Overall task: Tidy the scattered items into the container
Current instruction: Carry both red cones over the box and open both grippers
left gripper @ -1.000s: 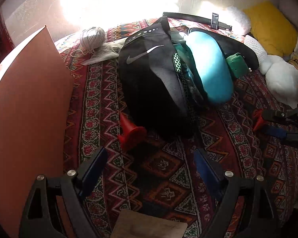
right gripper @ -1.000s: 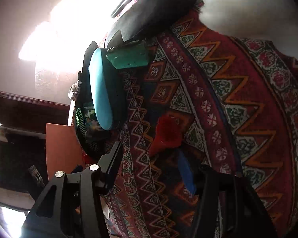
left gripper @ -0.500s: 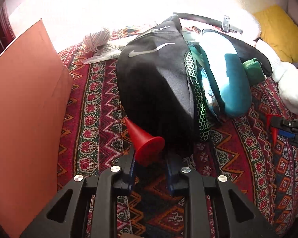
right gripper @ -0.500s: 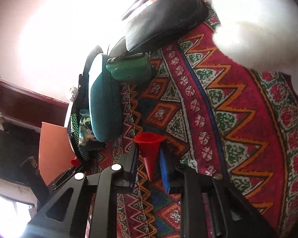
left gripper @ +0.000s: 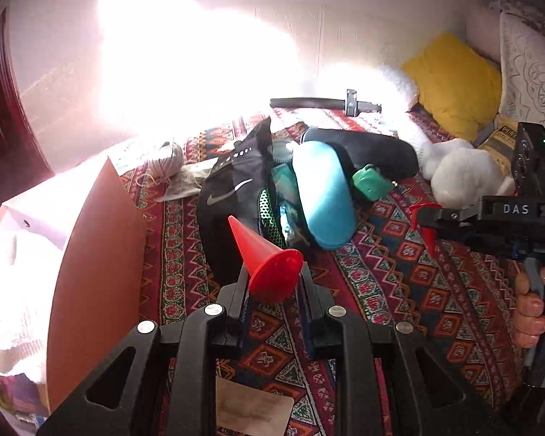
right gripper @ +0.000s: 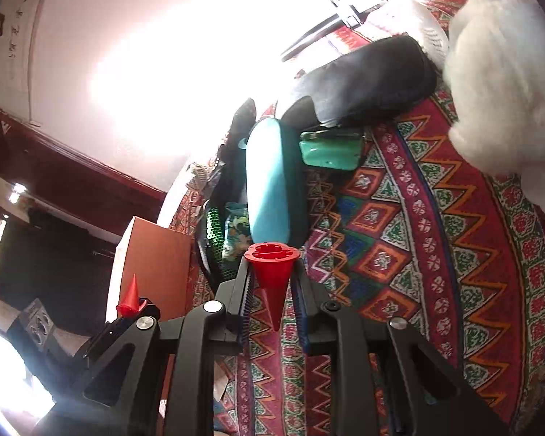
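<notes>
Each tool is clenched on a red cone, my left tool [left gripper: 272, 301] on one cone [left gripper: 263, 258] and my right tool [right gripper: 272, 305] on the other cone [right gripper: 272, 272], both clear of the bed [left gripper: 399, 290] for carrying to the box [left gripper: 91, 272].

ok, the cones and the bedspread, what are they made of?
Cones: likely hard plastic, red, slight sheen; the right one's base shows moulded ribs. Bedspread: woven or printed cloth, matte, with a zigzag pattern; which one is unclear.
</notes>
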A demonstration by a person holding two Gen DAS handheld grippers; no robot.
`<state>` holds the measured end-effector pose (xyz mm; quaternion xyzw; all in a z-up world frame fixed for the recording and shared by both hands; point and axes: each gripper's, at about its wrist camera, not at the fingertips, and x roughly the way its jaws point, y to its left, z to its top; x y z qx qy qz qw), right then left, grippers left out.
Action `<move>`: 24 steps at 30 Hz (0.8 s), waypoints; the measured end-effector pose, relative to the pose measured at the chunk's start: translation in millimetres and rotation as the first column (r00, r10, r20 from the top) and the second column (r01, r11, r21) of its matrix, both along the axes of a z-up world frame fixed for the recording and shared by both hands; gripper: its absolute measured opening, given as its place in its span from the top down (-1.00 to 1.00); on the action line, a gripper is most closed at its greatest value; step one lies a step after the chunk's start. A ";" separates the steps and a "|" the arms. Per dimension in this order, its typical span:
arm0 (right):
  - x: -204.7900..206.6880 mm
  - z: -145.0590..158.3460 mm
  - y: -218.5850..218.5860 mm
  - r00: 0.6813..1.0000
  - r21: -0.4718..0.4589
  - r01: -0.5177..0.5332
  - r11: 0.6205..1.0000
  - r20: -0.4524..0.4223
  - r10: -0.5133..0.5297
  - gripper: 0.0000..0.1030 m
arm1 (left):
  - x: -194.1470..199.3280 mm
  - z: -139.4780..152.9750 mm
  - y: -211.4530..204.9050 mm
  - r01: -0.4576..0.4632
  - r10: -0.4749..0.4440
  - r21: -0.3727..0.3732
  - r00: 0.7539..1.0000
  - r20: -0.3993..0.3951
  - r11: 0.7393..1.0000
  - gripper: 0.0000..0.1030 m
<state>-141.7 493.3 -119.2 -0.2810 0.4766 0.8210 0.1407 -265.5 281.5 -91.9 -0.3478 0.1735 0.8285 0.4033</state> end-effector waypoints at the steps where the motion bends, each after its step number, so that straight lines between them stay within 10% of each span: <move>1: -2.1 6.9 -7.4 1.000 0.017 -0.010 1.000 -0.004 0.010 0.63 | 2.5 8.0 -5.8 0.001 -0.001 0.016 1.000 -0.004 1.000 0.64; 11: -62.4 76.8 -124.3 0.972 0.184 -0.211 0.960 -0.061 0.226 0.63 | -33.3 72.3 -131.2 -0.168 0.177 0.161 0.983 -0.040 0.973 0.64; 21: -165.8 116.0 -265.0 0.875 0.315 -0.444 0.839 -0.049 0.481 0.62 | -91.1 55.4 -240.9 -0.365 0.371 0.115 0.928 -0.036 0.924 0.62; 24: -180.3 118.2 -278.7 0.887 0.360 -0.429 0.828 -0.006 0.462 0.13 | -88.6 53.4 -240.0 -0.392 0.400 0.095 0.912 -0.094 0.915 -0.09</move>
